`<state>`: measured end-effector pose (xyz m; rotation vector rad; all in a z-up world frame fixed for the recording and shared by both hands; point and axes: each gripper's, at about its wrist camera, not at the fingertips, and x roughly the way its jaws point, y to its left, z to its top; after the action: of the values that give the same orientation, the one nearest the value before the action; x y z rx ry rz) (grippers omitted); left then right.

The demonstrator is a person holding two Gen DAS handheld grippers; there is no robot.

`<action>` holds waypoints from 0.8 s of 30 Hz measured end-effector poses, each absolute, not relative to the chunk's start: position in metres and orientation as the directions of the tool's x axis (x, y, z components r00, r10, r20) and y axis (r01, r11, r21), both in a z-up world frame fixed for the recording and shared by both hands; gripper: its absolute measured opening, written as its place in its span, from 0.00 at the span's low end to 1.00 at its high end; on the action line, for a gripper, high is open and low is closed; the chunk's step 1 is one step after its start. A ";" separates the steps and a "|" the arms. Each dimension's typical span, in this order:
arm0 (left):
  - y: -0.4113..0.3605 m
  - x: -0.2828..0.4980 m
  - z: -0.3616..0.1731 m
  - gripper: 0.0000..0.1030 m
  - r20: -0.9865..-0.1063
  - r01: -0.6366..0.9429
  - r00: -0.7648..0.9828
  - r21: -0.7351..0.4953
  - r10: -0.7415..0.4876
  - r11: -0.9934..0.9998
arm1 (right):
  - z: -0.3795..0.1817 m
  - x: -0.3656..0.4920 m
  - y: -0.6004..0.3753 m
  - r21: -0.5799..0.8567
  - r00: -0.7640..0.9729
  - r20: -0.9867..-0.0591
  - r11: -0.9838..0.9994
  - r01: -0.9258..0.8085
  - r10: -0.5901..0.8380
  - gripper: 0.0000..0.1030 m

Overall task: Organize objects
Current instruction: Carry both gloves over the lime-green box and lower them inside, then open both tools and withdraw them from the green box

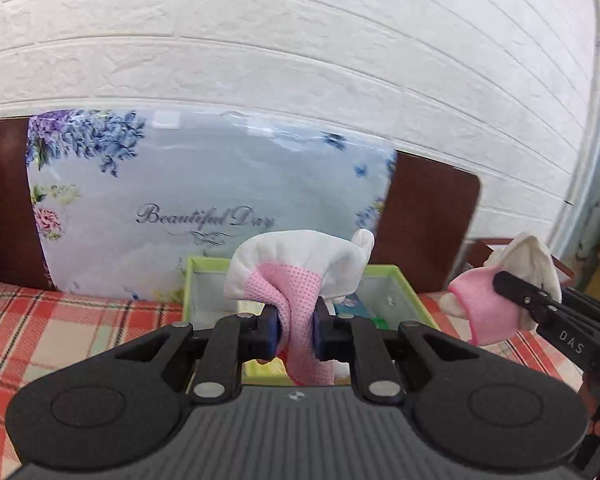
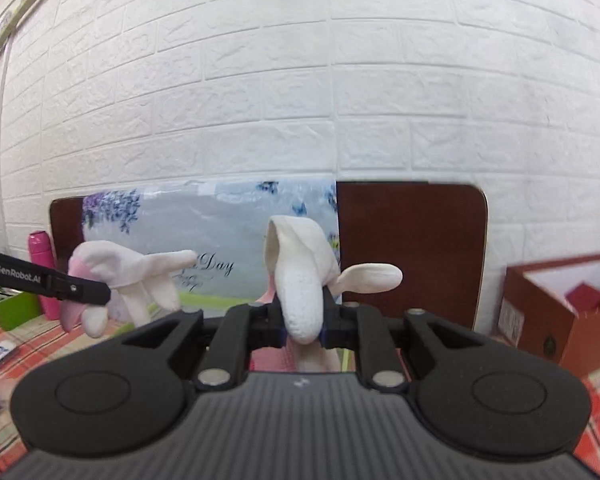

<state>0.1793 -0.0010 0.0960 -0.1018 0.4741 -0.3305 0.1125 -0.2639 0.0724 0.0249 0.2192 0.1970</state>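
My left gripper is shut on a pink and white glove, whose white part bunches above the blue pads. The glove hangs in the air over a green box. At the right of the same view, my right gripper pinches a second pink and white glove. In the right wrist view the right gripper is shut on that second glove, which has one white finger sticking out to the right. The left gripper comes in from the left, and its glove has its fingers dangling.
A plaid cloth covers the surface. A floral "Beautiful Day" package leans on a brown board against a white brick wall. An open red-brown box stands at the right. A pink bottle stands at the left.
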 end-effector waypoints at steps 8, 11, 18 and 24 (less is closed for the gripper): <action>0.000 0.243 0.066 0.15 -0.513 0.234 0.809 -0.165 -0.286 0.958 | 0.040 0.198 -0.230 -0.057 0.944 -0.293 0.983 -0.176 0.152 0.13; -0.002 0.262 0.055 0.15 -0.541 0.221 0.796 -0.158 -0.271 0.963 | 0.019 0.226 -0.221 -0.065 0.921 -0.359 0.980 -0.186 0.151 0.13; 0.001 0.293 0.028 0.15 -0.595 0.196 0.764 -0.152 -0.248 0.969 | -0.020 0.267 -0.203 -0.266 0.874 -0.485 0.951 -0.157 0.009 0.13; -0.009 0.296 0.017 0.27 -0.589 0.225 0.777 -0.072 -0.223 0.972 | -0.035 0.267 -0.191 -0.372 0.865 -0.503 0.901 -0.224 0.008 0.15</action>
<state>0.2960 -0.0088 0.0166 0.0024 0.6363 -0.2422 0.2666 -0.1915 -0.0345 -0.4366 0.5158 0.1257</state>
